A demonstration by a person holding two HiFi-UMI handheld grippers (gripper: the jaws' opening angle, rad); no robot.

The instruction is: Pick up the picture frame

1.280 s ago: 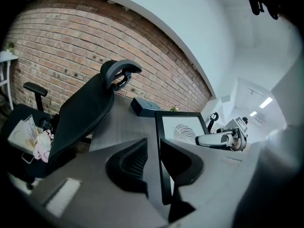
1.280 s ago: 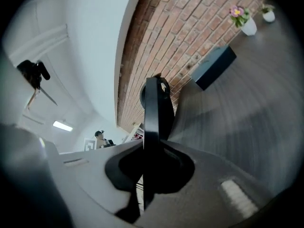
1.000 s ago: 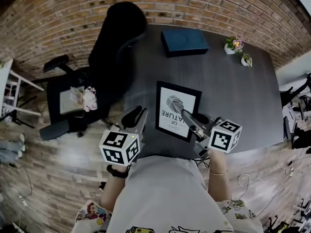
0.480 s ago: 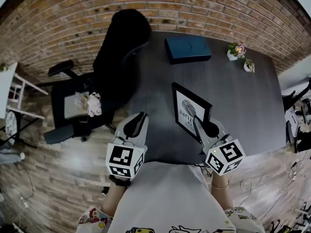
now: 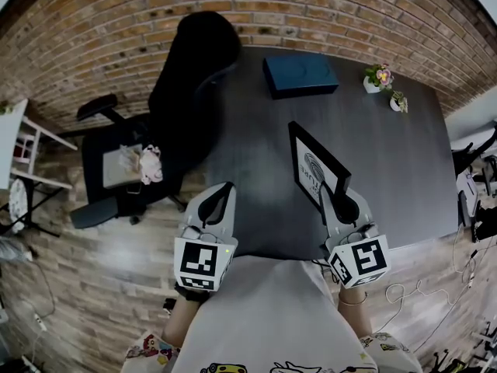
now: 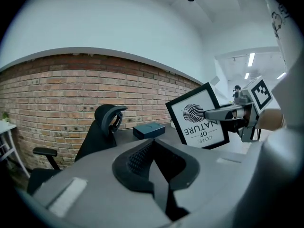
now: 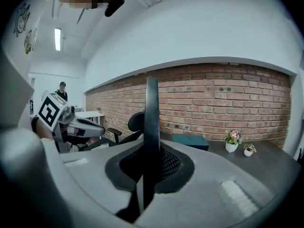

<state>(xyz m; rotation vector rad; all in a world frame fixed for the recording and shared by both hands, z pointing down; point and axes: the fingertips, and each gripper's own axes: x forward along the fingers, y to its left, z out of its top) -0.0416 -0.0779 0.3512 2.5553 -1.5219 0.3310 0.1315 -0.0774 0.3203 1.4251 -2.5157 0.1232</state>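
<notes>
Black-rimmed frame [image 5: 317, 169] stands on edge, seemingly lifted off the desk [image 5: 388, 146], pinched by the right tool [image 5: 332, 200]; the left tool [image 5: 221, 200] has just closed on nothing. Pick-up looks nearly done.

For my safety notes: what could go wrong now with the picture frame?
1. Only the right gripper pinches the picture frame, at one thin edge; the tilted frame could swing or slip out.
2. The left gripper, jaws just closed on nothing, gives no support, so a slip would likely drop the frame onto the table.
</notes>
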